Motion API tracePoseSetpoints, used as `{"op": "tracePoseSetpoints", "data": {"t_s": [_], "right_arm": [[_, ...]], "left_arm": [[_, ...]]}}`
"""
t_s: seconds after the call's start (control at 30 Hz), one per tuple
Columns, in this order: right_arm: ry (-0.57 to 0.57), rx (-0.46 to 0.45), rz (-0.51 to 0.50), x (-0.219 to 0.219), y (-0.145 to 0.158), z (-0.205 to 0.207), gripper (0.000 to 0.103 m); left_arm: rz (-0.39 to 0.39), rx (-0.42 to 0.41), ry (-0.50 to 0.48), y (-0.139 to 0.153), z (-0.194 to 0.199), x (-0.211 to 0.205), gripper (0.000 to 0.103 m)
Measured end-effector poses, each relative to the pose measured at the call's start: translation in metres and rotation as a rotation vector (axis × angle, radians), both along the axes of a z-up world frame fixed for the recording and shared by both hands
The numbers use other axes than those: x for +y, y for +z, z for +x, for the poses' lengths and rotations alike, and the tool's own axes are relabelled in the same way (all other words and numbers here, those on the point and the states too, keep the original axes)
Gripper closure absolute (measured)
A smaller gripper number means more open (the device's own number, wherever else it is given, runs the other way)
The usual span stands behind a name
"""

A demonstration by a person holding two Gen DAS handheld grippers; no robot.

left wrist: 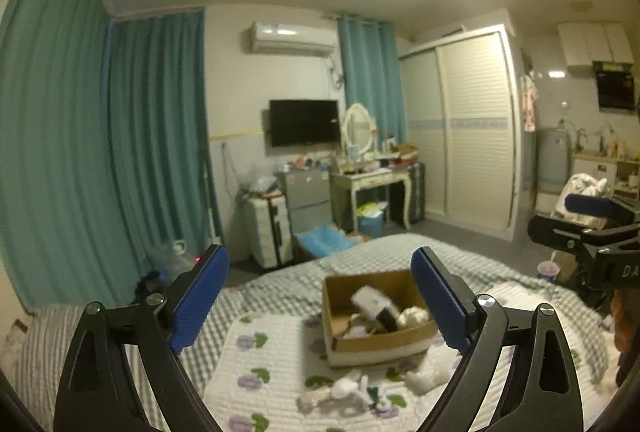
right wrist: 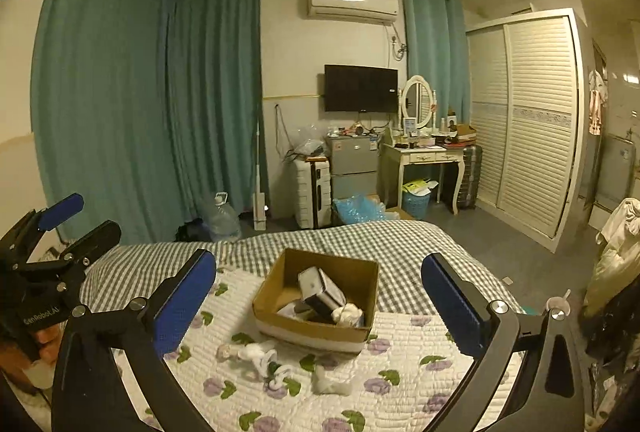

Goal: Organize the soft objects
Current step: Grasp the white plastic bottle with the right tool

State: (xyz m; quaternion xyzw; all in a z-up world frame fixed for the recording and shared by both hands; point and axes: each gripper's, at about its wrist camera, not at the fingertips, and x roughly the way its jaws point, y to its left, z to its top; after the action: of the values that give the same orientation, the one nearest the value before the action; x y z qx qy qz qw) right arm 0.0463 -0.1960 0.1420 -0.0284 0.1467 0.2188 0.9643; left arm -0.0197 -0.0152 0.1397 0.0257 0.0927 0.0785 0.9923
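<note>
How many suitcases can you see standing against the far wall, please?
2: a white suitcase left of the small grey fridge, and a dark suitcase between the dressing table and wardrobe. Others may be hidden.

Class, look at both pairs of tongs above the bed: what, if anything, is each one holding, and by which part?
Nothing is held. The left tongs and right tongs both stand open and empty above the cardboard box.
</note>
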Motion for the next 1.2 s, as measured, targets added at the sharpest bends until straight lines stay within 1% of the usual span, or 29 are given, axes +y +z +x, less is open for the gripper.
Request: {"op": "tracePoseSetpoints", "data": {"t_s": [0.1, 0.3, 0.37, 0.5, 0.67, 0.7, 0.73, 0.8, 0.83, 0.87, 0.9, 0.97, 1.0, 1.07, 1.13, 1.2], "right_arm": [[0.009, 0.011, -0.023, 0.002, -0.023, -0.002, 0.0], [0.018, 0.083, -0.072, 0.013, -0.093, 0.03, 0.0], [0.02, 0.112, -0.082, 0.012, -0.118, 0.044, 0.0], [0.059, 0.201, -0.129, 0.016, -0.166, 0.079, 0.0], [0.097, 0.293, -0.189, 0.027, -0.223, 0.12, 0.0], [0.101, 0.317, -0.194, 0.028, -0.234, 0.127, 0.001], [0.108, 0.334, -0.2, 0.029, -0.244, 0.132, 0.003], [0.119, 0.366, -0.232, 0.031, -0.262, 0.141, 0.005], [0.129, 0.387, -0.248, 0.031, -0.274, 0.146, 0.008], [0.137, 0.403, -0.251, 0.031, -0.281, 0.148, 0.012], [0.143, 0.422, -0.253, 0.032, -0.288, 0.151, 0.013], [0.172, 0.476, -0.245, 0.033, -0.304, 0.157, 0.027], [0.185, 0.497, -0.239, 0.034, -0.309, 0.159, 0.03], [0.209, 0.541, -0.252, 0.038, -0.324, 0.159, 0.042], [0.193, 0.519, -0.316, 0.04, -0.331, 0.154, 0.057], [0.199, 0.518, -0.281, 0.034, -0.327, 0.154, 0.065]], "left_arm": [[-0.039, 0.07, -0.004, -0.027, 0.013, 0.0, 0.009], [-0.077, 0.154, 0.038, -0.082, 0.045, -0.001, 0.009], [-0.095, 0.196, 0.048, -0.104, 0.059, -0.001, 0.009], [-0.114, 0.261, 0.075, -0.145, 0.077, -0.002, 0.009], [-0.162, 0.352, 0.098, -0.199, 0.102, 0.004, 0.009], [-0.167, 0.368, 0.101, -0.208, 0.106, 0.005, 0.009], [-0.169, 0.393, 0.102, -0.218, 0.11, 0.005, 0.009], [-0.177, 0.426, 0.107, -0.235, 0.117, 0.005, 0.01], [-0.185, 0.443, 0.104, -0.243, 0.119, 0.005, 0.01], [-0.19, 0.453, 0.098, -0.249, 0.121, 0.004, 0.01], [-0.19, 0.463, 0.092, -0.254, 0.122, 0.001, 0.01], [-0.174, 0.478, 0.083, -0.26, 0.122, -0.006, 0.011], [-0.163, 0.487, 0.077, -0.262, 0.122, -0.011, 0.011], [-0.147, 0.508, 0.051, -0.267, 0.122, -0.022, 0.012], [-0.144, 0.533, 0.029, -0.273, 0.122, -0.03, 0.028], [-0.154, 0.567, 0.007, -0.278, 0.124, -0.036, 0.035]]}}
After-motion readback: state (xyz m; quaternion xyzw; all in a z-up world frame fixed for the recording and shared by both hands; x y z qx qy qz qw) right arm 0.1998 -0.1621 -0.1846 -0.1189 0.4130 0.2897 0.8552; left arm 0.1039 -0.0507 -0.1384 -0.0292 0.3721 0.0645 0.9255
